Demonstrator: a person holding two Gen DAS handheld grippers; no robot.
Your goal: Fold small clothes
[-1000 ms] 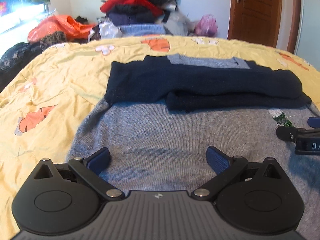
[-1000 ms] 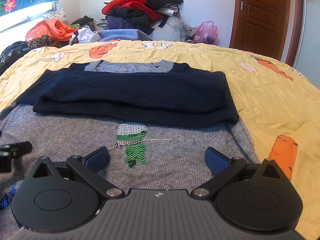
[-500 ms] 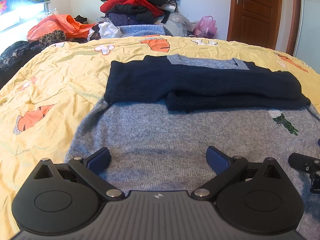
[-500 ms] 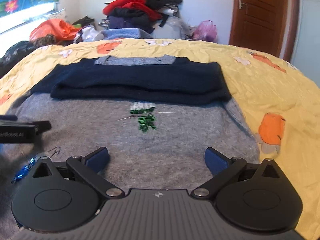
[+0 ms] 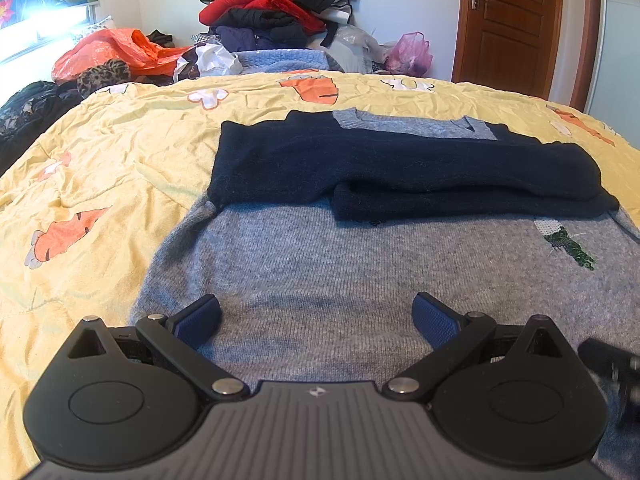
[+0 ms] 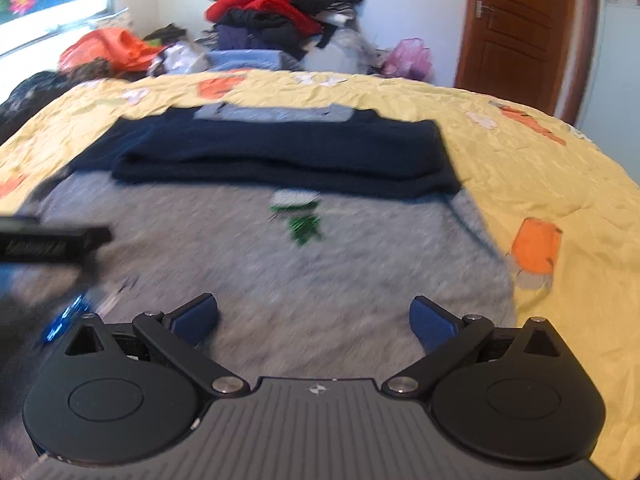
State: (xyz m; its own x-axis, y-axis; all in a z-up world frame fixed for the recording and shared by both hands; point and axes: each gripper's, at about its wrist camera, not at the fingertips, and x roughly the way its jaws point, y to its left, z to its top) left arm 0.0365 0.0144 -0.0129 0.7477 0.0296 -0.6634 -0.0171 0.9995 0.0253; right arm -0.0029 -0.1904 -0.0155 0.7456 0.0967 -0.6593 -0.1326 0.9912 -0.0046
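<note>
A grey sweater (image 5: 360, 264) lies flat on the bed (image 5: 120, 168), its dark sleeves (image 5: 400, 168) already folded across the chest. The left gripper (image 5: 316, 316) and right gripper (image 6: 314, 314), both spread wide and empty, hover over the hem. The next move likely calls for pinching the hem corners and carrying them toward the collar.

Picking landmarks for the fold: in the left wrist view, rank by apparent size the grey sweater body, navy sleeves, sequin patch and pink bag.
1. grey sweater body
2. navy sleeves
3. pink bag
4. sequin patch

The last two look close; the bag is farther away, so that order is unsure.
</note>
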